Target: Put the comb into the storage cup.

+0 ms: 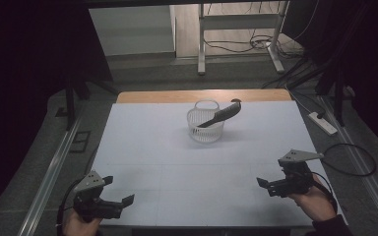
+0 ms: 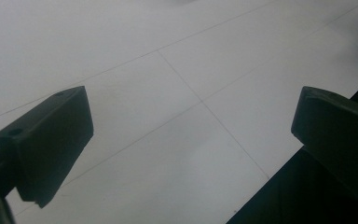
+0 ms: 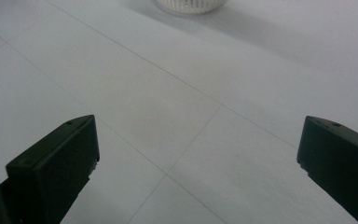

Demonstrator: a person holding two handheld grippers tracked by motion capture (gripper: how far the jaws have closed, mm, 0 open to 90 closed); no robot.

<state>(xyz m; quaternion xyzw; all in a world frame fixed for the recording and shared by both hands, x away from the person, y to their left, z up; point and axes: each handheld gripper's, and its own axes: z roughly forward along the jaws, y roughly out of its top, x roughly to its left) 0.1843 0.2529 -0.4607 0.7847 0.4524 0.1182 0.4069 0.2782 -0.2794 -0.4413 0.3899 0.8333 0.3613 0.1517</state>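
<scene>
A small white slotted basket [image 1: 205, 129] stands at the middle back of the white table [image 1: 177, 162]. A black comb [image 1: 222, 115] leans in it, its handle end sticking out over the right rim. My left gripper [image 1: 118, 191] is held at the table's front left corner, open with nothing between its jaws [image 2: 191, 107]. At the front right my right gripper [image 1: 267, 187] is open too and empty [image 3: 198, 126]. The basket's base [image 3: 191, 4] shows far ahead in the right gripper view.
The table's front edge [image 2: 279, 177] runs just under my left gripper. A wooden strip [image 1: 202, 95] borders the far edge. On the floor to the right lie a power strip [image 1: 322, 123] and cables [image 1: 349, 157]. A metal frame [image 1: 202, 44] stands behind the table.
</scene>
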